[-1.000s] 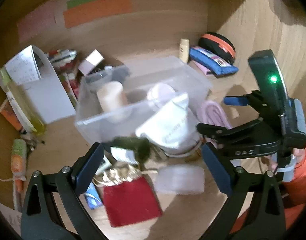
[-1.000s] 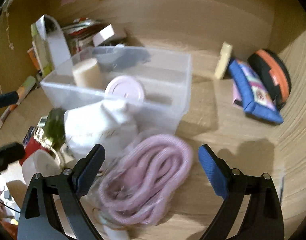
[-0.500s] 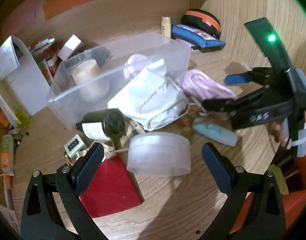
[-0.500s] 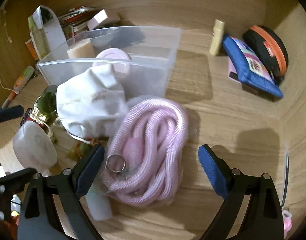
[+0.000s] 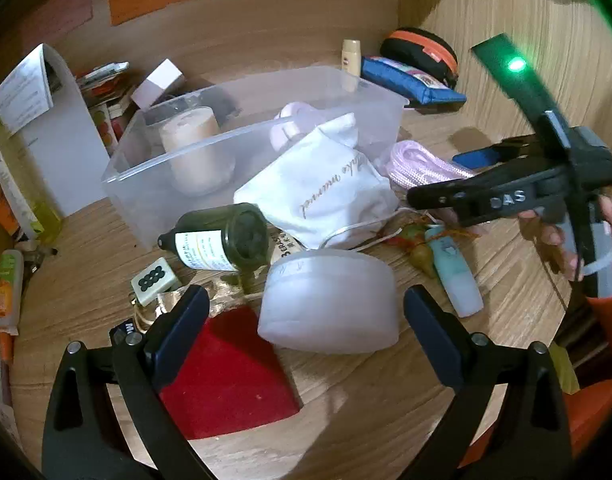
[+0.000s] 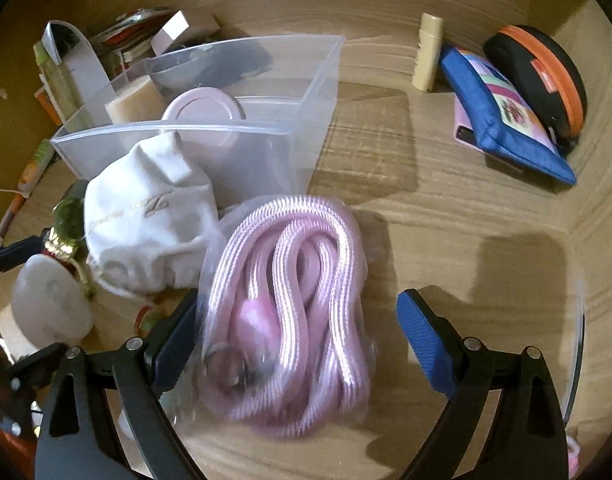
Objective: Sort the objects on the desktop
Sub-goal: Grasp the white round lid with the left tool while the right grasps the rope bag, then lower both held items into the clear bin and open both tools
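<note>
My left gripper (image 5: pixel 301 320) is open, with a frosted white round jar (image 5: pixel 330 300) on the desk between its fingers. A red pouch (image 5: pixel 225 376) lies under the left finger. Beyond the jar lie a dark green bottle (image 5: pixel 217 240) on its side and a white drawstring bag (image 5: pixel 322 184). My right gripper (image 6: pixel 297 328) is open, its fingers either side of a coiled pink rope in a clear bag (image 6: pixel 289 312); the bag's edge overlaps the left finger. A clear plastic bin (image 6: pixel 318 92) behind holds a beige cylinder (image 6: pixel 133 100) and a pink lid (image 6: pixel 201 112).
A blue pouch (image 6: pixel 506 120), a black and orange case (image 6: pixel 538 76) and a small beige bottle (image 6: pixel 428 52) sit at the back right by the wooden wall. A mahjong tile (image 5: pixel 151 280) and a pale teal tube (image 5: pixel 454 272) lie near the jar. Papers and boxes (image 5: pixel 45 120) crowd the left.
The left gripper has drawn closer to the frosted jar, which now fills the gap between its fingers. The right gripper has moved in over the pink rope until the rope lies between its fingers.
</note>
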The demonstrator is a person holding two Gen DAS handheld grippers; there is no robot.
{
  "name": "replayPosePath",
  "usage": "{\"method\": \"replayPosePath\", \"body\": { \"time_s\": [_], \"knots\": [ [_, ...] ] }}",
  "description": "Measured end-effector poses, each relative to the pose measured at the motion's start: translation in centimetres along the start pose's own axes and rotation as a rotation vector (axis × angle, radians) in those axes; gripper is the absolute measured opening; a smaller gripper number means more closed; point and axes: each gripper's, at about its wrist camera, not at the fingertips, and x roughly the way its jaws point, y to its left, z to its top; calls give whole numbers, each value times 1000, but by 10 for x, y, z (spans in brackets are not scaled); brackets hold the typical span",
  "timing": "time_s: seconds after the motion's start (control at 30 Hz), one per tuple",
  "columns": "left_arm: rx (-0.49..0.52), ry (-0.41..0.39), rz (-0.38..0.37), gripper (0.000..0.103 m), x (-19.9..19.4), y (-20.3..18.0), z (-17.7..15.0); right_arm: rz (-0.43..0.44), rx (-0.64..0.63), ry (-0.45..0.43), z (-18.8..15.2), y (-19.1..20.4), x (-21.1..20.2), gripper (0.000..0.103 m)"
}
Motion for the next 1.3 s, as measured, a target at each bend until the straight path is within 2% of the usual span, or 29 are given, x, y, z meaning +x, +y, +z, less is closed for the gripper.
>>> {"method": "replayPosePath", "body": {
  "time_s": [0.07, 0.17, 0.23, 0.3, 0.5, 0.83, 1.3],
  "knots": [
    [3, -7, -10, 99, -1, 0, -3, 3, -10, -2, 3, 0, 2, 90],
    [17, -13, 1, 95, 1, -4, -5, 25, -28, -11, 3, 3, 0, 75],
    [38, -12, -1, 73, 2, -8, -5, 23, -34, -19, 2, 4, -3, 66],
    [45, -1, -10, 65, 4, -10, -5, 32, -26, -32, 1, 2, -7, 64],
    [8, -5, -22, 65, 5, -7, -2, 66, 31, -102, 2, -10, -29, 56],
    [-70, -118, -29, 65, -30, 9, 23, 111, 110, -265, 9, -26, -77, 55],
    [-178, -194, 55, 65, -57, 58, 62, 155, 128, -401, 45, -25, -108, 55]
  ]
}}
